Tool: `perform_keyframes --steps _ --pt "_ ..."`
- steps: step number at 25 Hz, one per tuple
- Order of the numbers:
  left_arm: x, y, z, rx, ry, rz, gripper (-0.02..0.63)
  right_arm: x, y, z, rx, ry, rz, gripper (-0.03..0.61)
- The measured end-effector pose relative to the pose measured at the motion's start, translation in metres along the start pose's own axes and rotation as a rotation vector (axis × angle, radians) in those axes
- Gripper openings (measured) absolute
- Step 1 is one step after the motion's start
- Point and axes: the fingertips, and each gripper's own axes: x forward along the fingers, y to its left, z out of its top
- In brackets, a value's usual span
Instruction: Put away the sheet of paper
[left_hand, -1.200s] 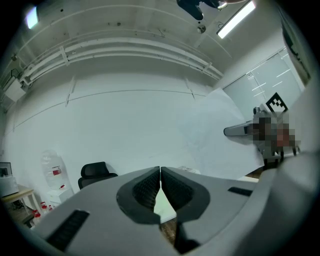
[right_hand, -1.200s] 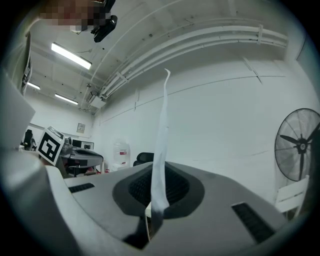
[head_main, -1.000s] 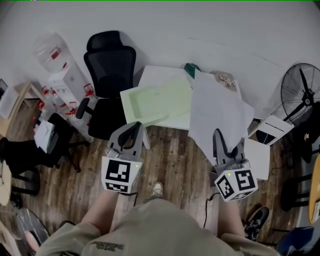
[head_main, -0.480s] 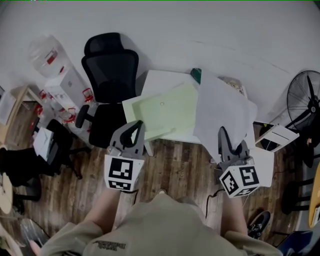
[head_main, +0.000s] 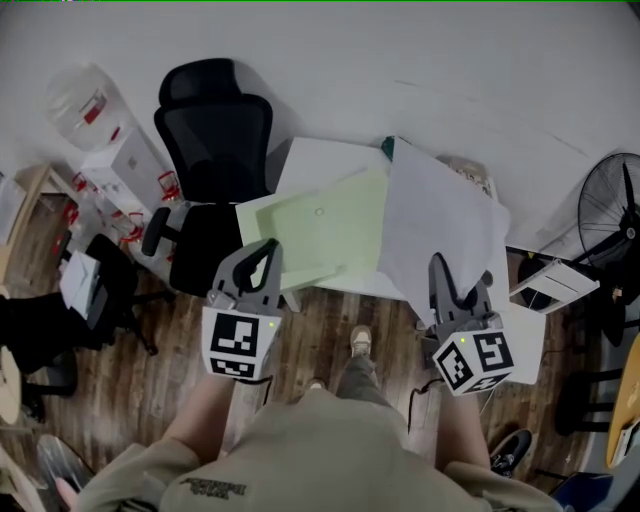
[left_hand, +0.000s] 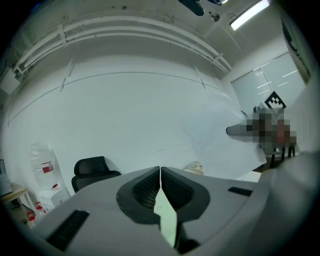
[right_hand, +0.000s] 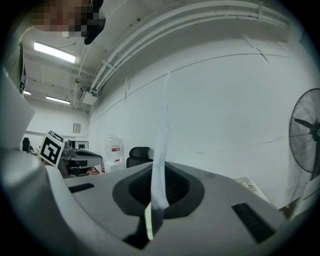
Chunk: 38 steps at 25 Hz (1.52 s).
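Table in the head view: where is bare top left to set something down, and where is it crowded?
Bare table top shows at the far-left corner beside the black chair, and as a thin strip along the near edge below the green folder. The right half is hidden by the white sheet, with clutter at the far-right corner.

White wall (head_main: 400, 50), wood floor (head_main: 320, 330), black chair (head_main: 215, 120)

Over the white rectangular table (head_main: 320, 160) the thin plastic folder (head_main: 320, 225) is pale green and the sheet of paper (head_main: 440, 220) plain white. Left of the table is a black office chair (head_main: 215, 130), below it a brown wood-plank floor (head_main: 150, 390). The grey left gripper (head_main: 262, 250) and grey right gripper (head_main: 450, 285) bear black-and-white square-marker cubes.
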Motion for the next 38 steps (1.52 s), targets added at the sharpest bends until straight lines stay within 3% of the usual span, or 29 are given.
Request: perform_keyframes --steps 9,15,22,33,38 --pt "0.074 0.001 0.002 -0.005 0.042 0.058 0.023 0.069 -0.048 -0.016 0.064 0.048 0.114 0.023" --pt "0.121 0.011 0.000 -0.017 0.073 0.109 0.023 0.128 -0.086 -0.030 0.191 0.092 0.193 0.023" --pt "0.171 0.028 -0.010 -0.040 0.146 0.200 0.023 0.195 -0.118 -0.053 0.252 0.178 0.293 0.023" --pt "0.198 0.044 -0.060 -0.058 0.312 0.339 0.021 0.270 -0.130 -0.123 0.354 0.337 0.457 0.023" --pt "0.197 0.051 -0.088 -0.072 0.390 0.380 0.021 0.291 -0.125 -0.159 0.465 0.418 0.499 0.023"
